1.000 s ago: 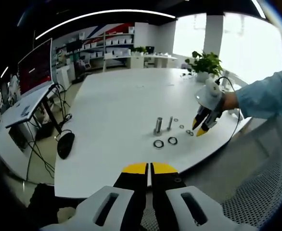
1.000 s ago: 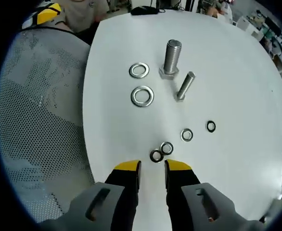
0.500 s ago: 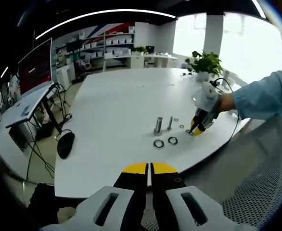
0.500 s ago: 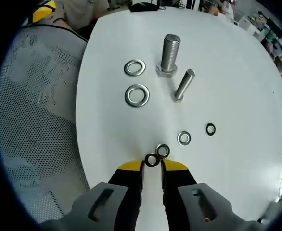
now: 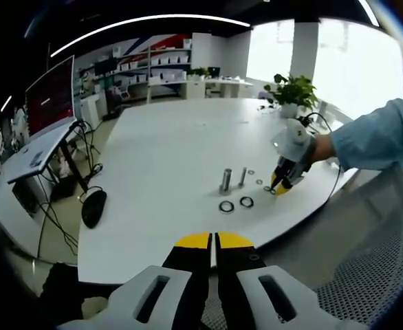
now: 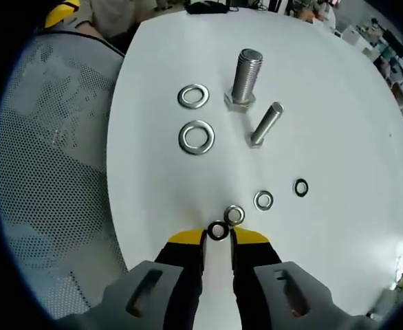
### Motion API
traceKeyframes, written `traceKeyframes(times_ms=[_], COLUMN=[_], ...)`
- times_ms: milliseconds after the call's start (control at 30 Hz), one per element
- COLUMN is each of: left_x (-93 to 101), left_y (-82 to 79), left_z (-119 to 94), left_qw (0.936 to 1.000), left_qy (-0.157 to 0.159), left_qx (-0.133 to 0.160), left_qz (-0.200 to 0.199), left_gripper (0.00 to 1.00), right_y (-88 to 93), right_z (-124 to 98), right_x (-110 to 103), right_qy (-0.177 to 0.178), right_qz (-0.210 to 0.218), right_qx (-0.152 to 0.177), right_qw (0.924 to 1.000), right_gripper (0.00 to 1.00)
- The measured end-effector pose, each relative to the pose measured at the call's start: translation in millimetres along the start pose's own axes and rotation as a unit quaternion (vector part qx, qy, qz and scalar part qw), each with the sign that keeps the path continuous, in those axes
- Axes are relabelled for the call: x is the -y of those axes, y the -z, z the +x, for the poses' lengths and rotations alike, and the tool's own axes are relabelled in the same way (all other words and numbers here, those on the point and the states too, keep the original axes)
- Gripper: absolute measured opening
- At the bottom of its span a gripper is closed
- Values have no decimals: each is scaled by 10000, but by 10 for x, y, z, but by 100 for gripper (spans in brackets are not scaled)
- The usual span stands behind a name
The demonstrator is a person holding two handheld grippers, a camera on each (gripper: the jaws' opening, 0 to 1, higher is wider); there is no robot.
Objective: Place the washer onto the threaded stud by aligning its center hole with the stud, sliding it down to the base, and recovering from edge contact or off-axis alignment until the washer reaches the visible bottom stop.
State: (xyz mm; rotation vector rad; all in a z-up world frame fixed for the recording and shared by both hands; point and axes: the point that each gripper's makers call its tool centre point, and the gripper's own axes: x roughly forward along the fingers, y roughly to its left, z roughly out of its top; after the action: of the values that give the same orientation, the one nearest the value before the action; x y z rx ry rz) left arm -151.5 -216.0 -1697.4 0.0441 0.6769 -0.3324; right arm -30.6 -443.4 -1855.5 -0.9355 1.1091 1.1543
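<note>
Between the yellow tips of the right gripper (image 6: 217, 237), low in the middle of the right gripper view, sits a small dark washer (image 6: 218, 231). A second ago the jaws stood wider and short of it; they have since come forward and narrowed until the tips flank its rim. Whether they actually pinch it yet I cannot tell, and it seems to lie flat on the white counter (image 6: 339, 110). My reading is that the pick-up is just beginning and no threading has been done.

That washer is a thin ring, dark with a bright inner edge. Touching it on the upper right is a second small washer (image 6: 234, 215); further right lie two more (image 6: 263, 201) (image 6: 300, 187). Above, centre frame, the slim stud (image 6: 265, 124) leans in the picture, and the thick bolt (image 6: 245, 77) stands behind it, with two large washers (image 6: 197, 137) (image 6: 193, 96) to their left.

At the bottom of the left gripper view, the left gripper (image 5: 213, 240) has its jaws all but closed on nothing, well back from the counter edge. At the right of that frame the right gripper touches down beside the studs.
</note>
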Motion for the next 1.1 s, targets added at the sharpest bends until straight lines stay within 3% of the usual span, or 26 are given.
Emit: traceKeyframes(times_ms=[267, 500, 733, 1100], left_x=[9, 1, 2, 6], left_y=[13, 11, 11, 21], left_z=[-1, 2, 0, 4], left_qw=[10000, 10000, 10000, 10000], left_qy=[14, -7, -2, 16], left_qx=[-39, -36, -37, -67], left_qz=[16, 7, 9, 21], left_gripper=[0, 0, 0, 0], right_y=[-19, -22, -28, -36], right_z=[-3, 13, 6, 3], right_x=[-6, -18, 5, -14], right_qy=[-119, 96, 61, 80], right_qz=[374, 50, 201, -35], right_qx=[16, -96, -116, -229], right_qw=[9992, 9999, 9997, 9997], right_gripper=[17, 17, 16, 15])
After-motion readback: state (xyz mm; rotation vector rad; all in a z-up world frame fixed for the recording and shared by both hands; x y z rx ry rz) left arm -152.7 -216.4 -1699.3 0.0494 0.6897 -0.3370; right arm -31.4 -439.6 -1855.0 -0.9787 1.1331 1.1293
